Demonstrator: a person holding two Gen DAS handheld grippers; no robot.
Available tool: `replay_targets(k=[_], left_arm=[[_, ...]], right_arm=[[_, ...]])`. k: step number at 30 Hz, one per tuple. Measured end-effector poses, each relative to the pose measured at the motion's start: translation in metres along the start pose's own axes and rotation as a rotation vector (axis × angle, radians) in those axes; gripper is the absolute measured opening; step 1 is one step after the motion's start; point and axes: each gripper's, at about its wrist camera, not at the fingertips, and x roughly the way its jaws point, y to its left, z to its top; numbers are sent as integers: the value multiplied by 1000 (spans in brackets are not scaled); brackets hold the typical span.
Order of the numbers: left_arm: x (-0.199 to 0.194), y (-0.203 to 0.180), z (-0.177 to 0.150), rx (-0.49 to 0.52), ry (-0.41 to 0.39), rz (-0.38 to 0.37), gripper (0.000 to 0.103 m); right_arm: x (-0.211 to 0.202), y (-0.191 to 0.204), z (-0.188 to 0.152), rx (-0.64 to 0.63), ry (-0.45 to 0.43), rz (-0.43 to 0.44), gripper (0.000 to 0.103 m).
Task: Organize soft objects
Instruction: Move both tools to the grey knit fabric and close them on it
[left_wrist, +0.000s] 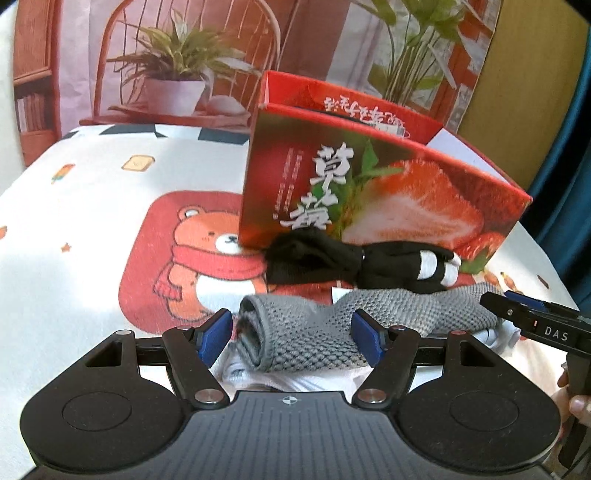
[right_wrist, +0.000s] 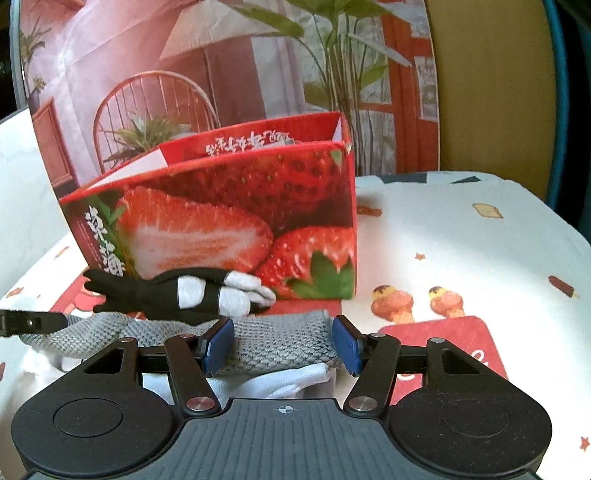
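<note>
A grey knit sock (left_wrist: 303, 332) lies across a white garment (left_wrist: 280, 380) in front of an open strawberry-printed box (left_wrist: 369, 192). Between sock and box lies a bundled black sock with pale stripes (left_wrist: 365, 266). My left gripper (left_wrist: 291, 338) is open and straddles the grey sock's rolled left end, with a gap at the left pad. In the right wrist view my right gripper (right_wrist: 283, 345) is open around the grey sock's (right_wrist: 280, 343) other end, above the white garment (right_wrist: 280, 384). The black sock (right_wrist: 192, 295) rests against the box (right_wrist: 236, 214). The right gripper's tip (left_wrist: 517, 314) also shows in the left wrist view.
Everything sits on a white cloth (left_wrist: 92, 206) printed with a bear and snacks. A printed backdrop of chairs and plants (left_wrist: 177, 66) stands behind the box. A hand (left_wrist: 580, 402) shows at the right edge. The left gripper's tip (right_wrist: 22, 323) enters the right wrist view from the left.
</note>
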Motion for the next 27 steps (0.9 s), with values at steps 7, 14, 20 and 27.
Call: replay_targets(k=[7, 14, 20, 27], left_arm=[[2, 5, -10, -32, -1, -27, 73], [3, 2, -13, -13, -18, -24, 72], [6, 6, -15, -22, -6, -36, 73], [5, 3, -17, 0, -21, -48, 56]], right_arm=[[5, -3, -6, 0, -2, 6, 57], [6, -2, -8, -9, -9, 12, 59], [9, -6, -8, 4, -3, 27, 60], [11, -12, -8, 34, 2, 51, 62]])
